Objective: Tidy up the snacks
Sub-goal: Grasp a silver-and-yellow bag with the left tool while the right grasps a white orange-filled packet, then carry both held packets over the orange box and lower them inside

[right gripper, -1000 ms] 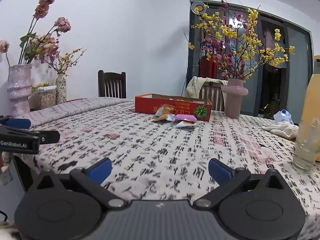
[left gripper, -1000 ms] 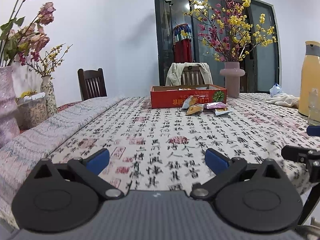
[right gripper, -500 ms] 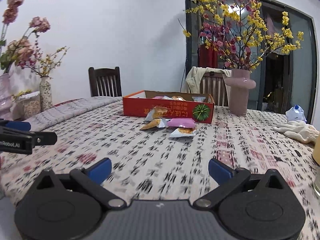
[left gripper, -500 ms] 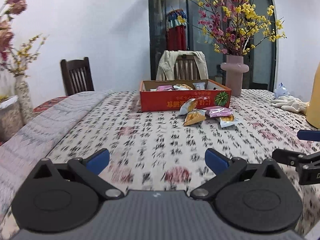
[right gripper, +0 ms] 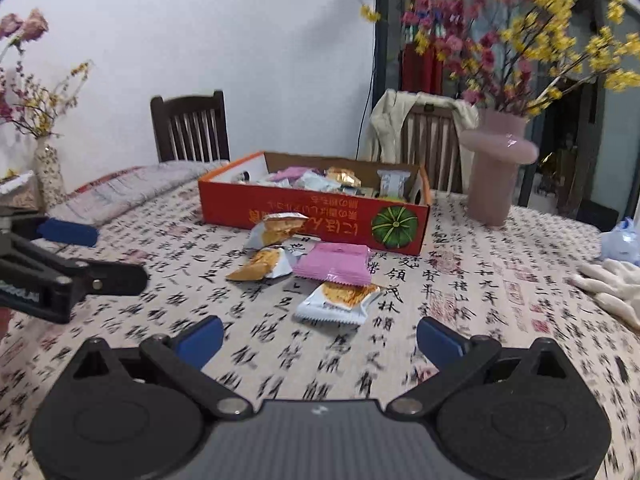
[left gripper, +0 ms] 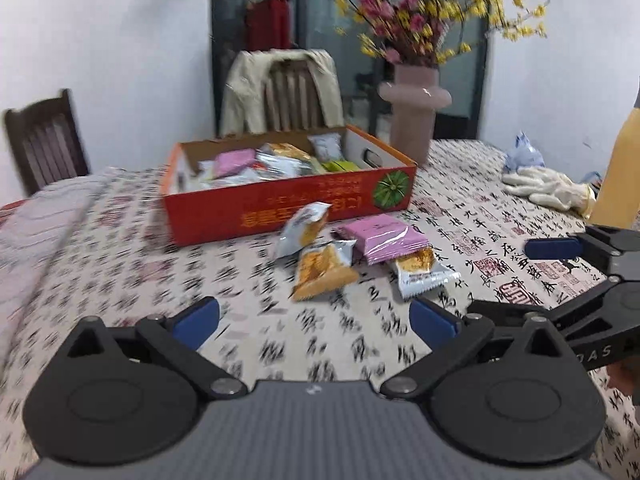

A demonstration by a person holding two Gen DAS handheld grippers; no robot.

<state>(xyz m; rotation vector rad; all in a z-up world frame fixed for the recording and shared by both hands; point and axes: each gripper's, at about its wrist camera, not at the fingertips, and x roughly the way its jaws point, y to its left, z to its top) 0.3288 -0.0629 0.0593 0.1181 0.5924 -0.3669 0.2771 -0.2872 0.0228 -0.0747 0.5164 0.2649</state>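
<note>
Soft even indoor light, motion blur throughout, fisheye bending at edges.

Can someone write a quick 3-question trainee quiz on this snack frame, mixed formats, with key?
1. True or false: the left gripper is shut on a packet.
2. How many snack packets lie loose on the tablecloth in front of the red box?
A) two B) four C) six
3. Fill in: the pink packet lies partly on top of the ____ packet nearest the right gripper.

Key
1. False. Its fingers stand wide apart with nothing between them; the right gripper is the same.
2. B: the pink packet, the white packet and two orange-and-silver packets, one leaning on the box and one lying flat.
3. white
</note>
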